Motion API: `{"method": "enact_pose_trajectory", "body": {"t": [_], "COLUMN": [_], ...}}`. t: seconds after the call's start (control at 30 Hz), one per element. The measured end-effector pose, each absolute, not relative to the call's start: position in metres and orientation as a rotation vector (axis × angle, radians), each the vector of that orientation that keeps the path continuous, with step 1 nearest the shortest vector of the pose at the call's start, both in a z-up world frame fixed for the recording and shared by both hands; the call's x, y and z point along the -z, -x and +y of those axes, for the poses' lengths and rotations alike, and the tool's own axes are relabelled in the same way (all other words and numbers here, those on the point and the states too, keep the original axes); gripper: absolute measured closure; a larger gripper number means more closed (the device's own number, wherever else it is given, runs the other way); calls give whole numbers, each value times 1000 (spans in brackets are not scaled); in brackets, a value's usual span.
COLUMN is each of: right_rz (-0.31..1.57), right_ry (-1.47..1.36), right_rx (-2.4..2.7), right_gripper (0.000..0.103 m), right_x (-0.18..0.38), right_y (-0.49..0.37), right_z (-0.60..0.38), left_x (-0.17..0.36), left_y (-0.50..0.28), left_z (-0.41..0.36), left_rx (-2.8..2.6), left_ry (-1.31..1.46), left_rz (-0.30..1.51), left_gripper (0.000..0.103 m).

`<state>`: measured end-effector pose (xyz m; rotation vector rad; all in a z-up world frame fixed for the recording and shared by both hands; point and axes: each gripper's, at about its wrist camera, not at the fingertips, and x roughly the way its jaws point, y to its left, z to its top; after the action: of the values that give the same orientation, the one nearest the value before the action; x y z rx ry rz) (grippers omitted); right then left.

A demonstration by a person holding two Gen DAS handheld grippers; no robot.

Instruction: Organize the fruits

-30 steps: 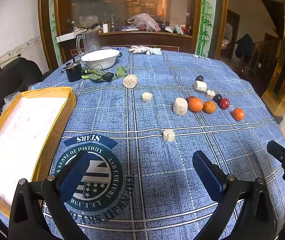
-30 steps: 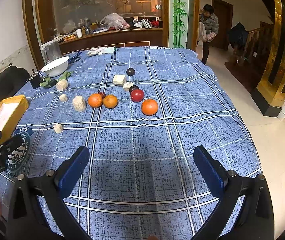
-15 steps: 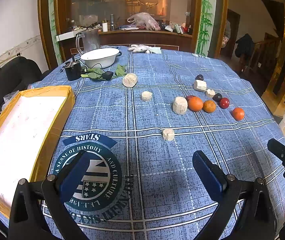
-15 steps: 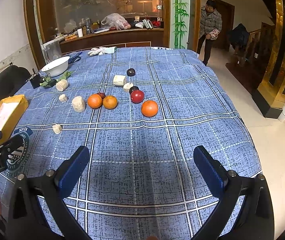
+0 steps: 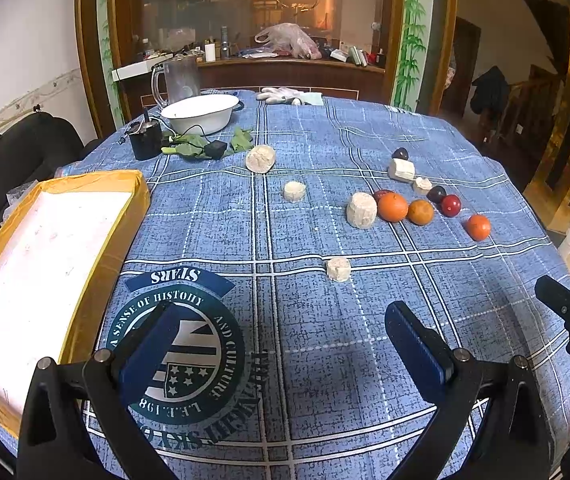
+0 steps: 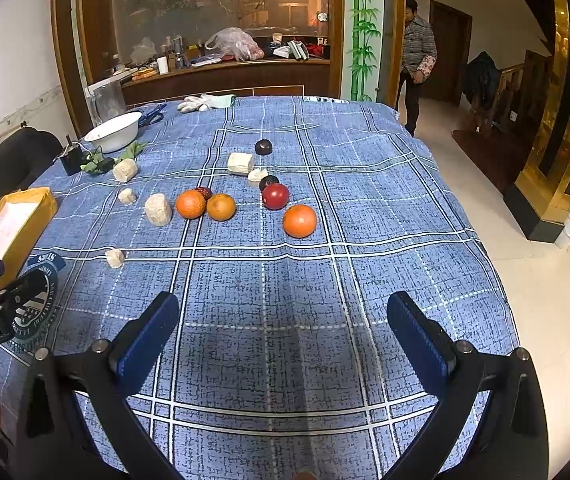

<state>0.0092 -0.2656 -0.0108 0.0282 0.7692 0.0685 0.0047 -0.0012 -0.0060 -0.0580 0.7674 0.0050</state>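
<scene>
On a blue plaid tablecloth (image 6: 365,208), three oranges (image 6: 299,221) sit mid-table in a loose row with a red apple (image 6: 275,196), dark plums (image 6: 263,146) and pale foam chunks (image 6: 158,209) nearby. Near the left edge lies a yellow-rimmed tray (image 5: 85,184). Left gripper (image 5: 281,344) and right gripper (image 6: 285,332) both hover spread wide, empty, well short of the fruit.

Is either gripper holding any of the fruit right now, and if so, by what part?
Nothing is held. The left gripper and right gripper are both open and empty, above bare tablecloth.
</scene>
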Motion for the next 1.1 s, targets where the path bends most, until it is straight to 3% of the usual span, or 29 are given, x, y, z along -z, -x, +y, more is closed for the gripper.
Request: {"method": "enact_pose_trajectory", "body": {"t": [0.47, 0.63, 0.7, 0.8, 1.0, 1.1], "right_rz": [809, 876, 884, 901, 911, 898], "right_ry": [-1, 6, 25, 25, 30, 53], "right_rx": [-61, -93, -94, -75, -82, -84], "right_gripper": [0, 17, 18, 24, 57, 66], "right_x": [31, 49, 54, 62, 70, 70], "right_y": [-53, -100, -117, -138, -151, -150], "right_z": [-288, -287, -283, -283, -280, -274], "left_x": [36, 46, 51, 57, 62, 62], "left_y": [-25, -46, -56, -70, -89, -92], "left_z": [-24, -32, -36, -38, -33, -35], "left_rx": [51, 70, 69, 69, 37, -4], "left_ry": [-23, -20, -23, -7, 20, -11], "left_rz": [918, 928, 931, 953, 955, 938], "left_gripper": [3, 8, 9, 18, 33, 56]}}
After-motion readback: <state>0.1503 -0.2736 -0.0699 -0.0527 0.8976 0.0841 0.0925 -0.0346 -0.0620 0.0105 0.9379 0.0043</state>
